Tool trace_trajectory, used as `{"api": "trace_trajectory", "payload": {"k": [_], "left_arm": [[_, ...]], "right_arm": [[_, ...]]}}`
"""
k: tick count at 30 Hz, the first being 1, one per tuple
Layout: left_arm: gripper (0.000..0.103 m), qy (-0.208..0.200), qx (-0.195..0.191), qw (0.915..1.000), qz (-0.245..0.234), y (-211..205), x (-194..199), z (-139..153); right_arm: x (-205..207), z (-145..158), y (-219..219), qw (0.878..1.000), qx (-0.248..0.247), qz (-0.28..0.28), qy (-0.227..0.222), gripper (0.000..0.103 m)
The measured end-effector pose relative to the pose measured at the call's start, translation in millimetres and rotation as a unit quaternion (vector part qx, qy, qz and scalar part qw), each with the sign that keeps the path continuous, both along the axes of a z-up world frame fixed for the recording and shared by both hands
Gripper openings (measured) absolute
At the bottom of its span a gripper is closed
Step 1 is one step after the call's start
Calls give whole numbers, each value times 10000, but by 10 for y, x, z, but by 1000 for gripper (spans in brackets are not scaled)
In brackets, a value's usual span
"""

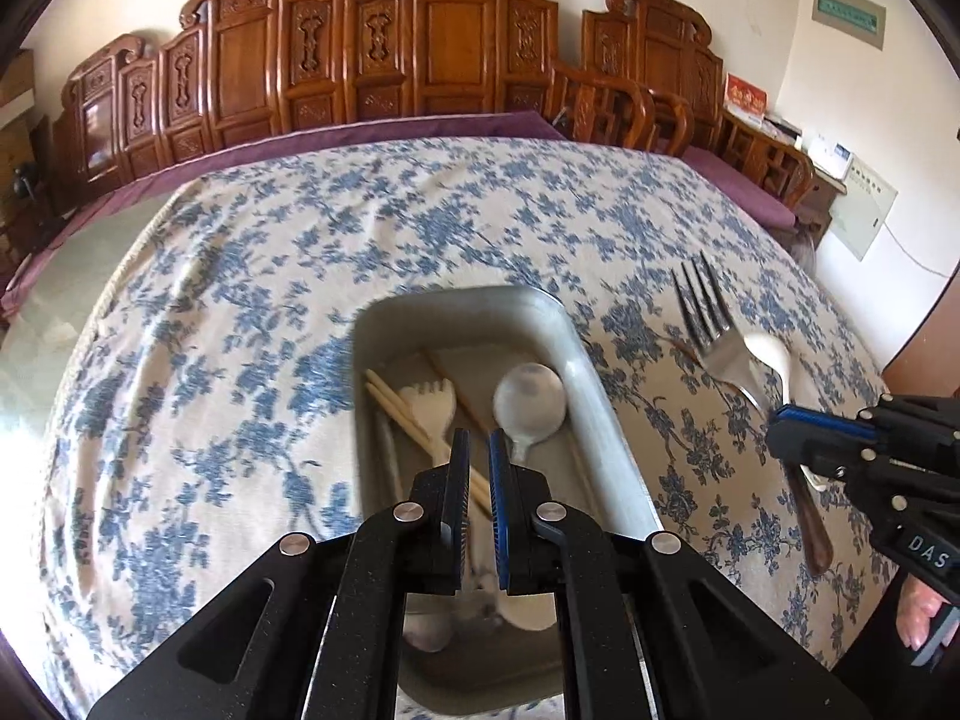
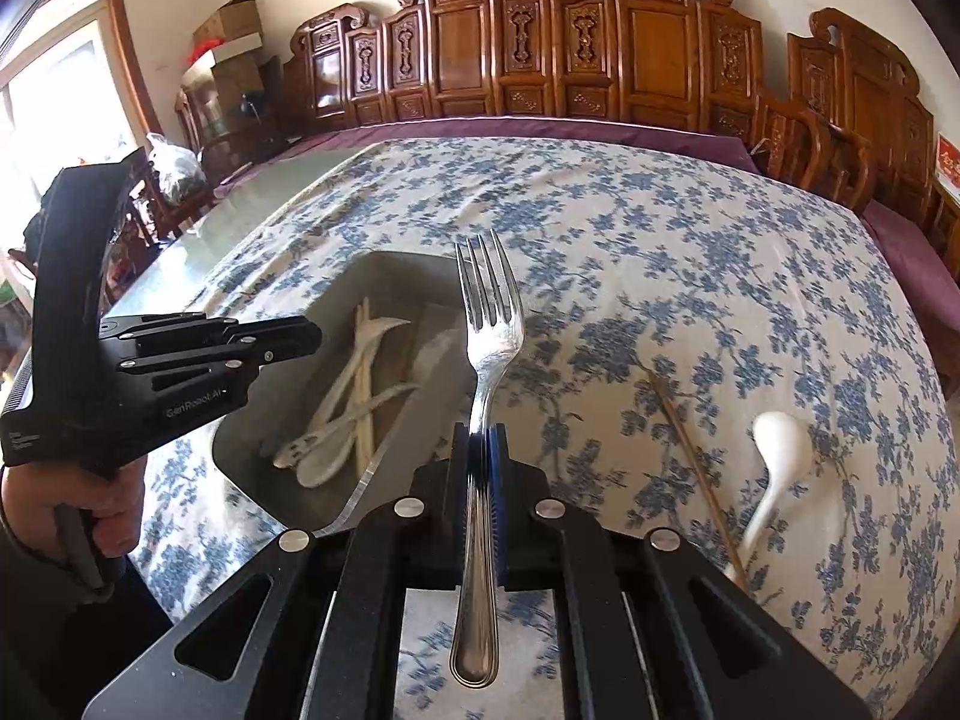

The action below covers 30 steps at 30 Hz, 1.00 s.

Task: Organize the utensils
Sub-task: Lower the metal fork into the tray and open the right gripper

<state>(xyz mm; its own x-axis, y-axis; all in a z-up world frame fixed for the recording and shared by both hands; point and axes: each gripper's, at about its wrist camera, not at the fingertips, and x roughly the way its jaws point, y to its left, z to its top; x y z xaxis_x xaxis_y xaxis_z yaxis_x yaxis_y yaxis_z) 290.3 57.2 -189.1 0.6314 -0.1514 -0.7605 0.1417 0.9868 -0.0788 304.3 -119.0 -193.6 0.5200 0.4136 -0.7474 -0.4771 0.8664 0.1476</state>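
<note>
Presently several utensils lie in the tray [image 1: 606, 420]; right gripper [image 2: 480, 450] clamps the fork [image 2: 487, 336], left gripper [image 1: 478, 468] is closed and empty, white spoon [image 2: 774, 468] and chopstick [image 2: 696, 468] remain out.

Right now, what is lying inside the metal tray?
Inside the metal tray: a pale fork, light chopsticks and a round spoon. The left gripper covers the tray's near part, so anything there is hidden.

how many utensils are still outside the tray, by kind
fork: 1 (metal, clamped in the right gripper jaws)
spoon: 1 (white, lying on the tablecloth)
wooden stick: 1 (thin, lying on the tablecloth beside the spoon)
total outside the tray: 3
</note>
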Motion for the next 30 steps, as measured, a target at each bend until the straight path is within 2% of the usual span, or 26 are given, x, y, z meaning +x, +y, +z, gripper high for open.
{"api": "trace_trajectory", "payload": {"k": [19, 30], "left_arm": [[6, -172, -52, 9988, 450, 543, -71, 144], [6, -133, -68, 9985, 519, 617, -85, 119]], "right_arm": [[248, -35, 741, 9991, 272, 273, 177, 8], [343, -359, 971, 9993, -138, 243, 262, 8]]}}
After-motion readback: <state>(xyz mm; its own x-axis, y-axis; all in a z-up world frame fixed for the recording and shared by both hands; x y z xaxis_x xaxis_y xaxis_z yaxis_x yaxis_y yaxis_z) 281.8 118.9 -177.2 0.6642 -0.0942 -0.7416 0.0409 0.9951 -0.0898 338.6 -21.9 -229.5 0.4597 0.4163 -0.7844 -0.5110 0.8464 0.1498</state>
